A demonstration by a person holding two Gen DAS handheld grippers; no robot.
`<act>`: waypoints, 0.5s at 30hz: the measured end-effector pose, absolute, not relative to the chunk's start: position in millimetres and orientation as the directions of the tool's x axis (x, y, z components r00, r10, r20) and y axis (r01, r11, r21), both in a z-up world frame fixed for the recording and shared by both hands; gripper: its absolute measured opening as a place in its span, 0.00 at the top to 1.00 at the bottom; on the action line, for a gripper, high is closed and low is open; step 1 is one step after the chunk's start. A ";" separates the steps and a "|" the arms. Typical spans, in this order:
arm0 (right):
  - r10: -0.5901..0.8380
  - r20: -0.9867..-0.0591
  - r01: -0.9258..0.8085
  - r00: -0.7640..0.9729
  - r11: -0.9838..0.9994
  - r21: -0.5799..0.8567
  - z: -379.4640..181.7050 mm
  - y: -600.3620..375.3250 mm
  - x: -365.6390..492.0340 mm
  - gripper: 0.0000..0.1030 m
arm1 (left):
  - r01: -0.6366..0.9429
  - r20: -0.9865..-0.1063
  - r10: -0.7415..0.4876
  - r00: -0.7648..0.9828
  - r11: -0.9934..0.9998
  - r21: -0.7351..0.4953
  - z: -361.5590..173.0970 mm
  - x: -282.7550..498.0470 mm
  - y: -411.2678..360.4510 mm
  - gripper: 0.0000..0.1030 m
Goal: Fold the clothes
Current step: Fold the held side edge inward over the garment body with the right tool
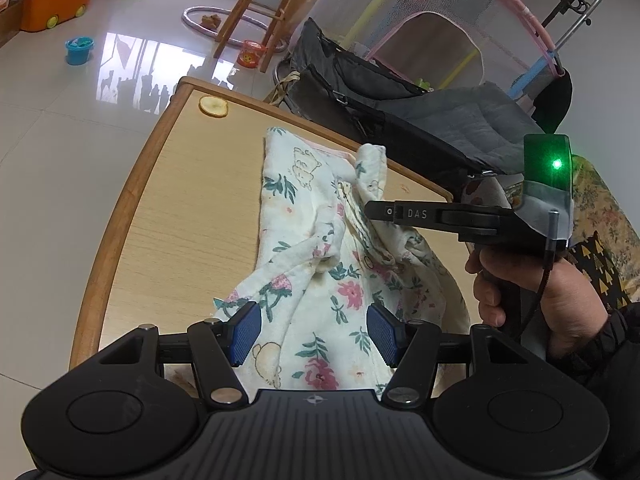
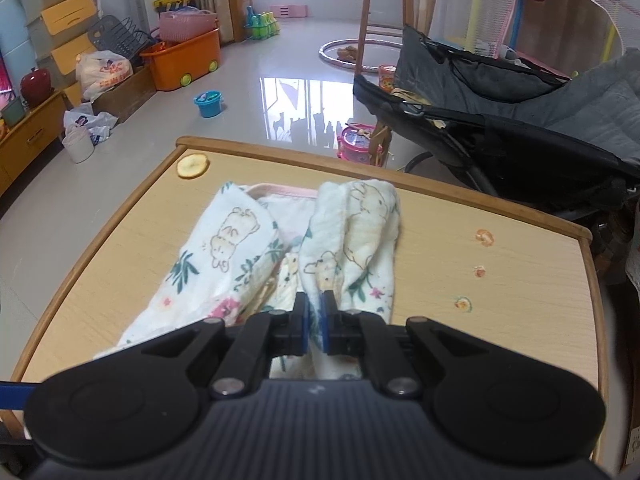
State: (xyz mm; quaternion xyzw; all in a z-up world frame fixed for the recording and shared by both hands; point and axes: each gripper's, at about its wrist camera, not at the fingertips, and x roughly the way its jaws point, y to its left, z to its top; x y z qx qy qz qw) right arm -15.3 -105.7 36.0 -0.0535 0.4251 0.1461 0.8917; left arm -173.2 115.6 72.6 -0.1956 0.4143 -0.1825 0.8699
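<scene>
The right gripper [image 2: 315,312] is pinching a bunched fold of the garment [image 2: 248,248] between its ribbed blue fingers [image 2: 305,320], which are nearly touching. The left gripper [image 1: 314,334] is hovering with its fingers [image 1: 244,332] standing wide apart over the garment's near hem, gripping nothing. The garment, a soft, crinkled white cloth printed with bears, flowers and leaves, is lying rumpled on the pale wood-grain surface [image 2: 500,280]. Beyond the garment, near the surface's rounded far corner, a flat yellow disc [image 2: 193,166] is lying.
</scene>
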 end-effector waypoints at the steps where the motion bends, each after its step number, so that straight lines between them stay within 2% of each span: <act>1: 0.213 -0.775 -0.307 0.594 0.951 0.027 35.3 -104.5 -15.2 0.94 | 0.156 -0.649 -0.480 0.590 0.857 -0.491 72.5 -173.1 115.4 0.41; 15: 0.209 -0.785 -0.333 0.583 0.943 0.004 24.8 -92.8 -20.2 0.92 | 0.148 -0.659 -0.472 0.585 0.861 -0.486 70.9 -172.3 113.0 0.41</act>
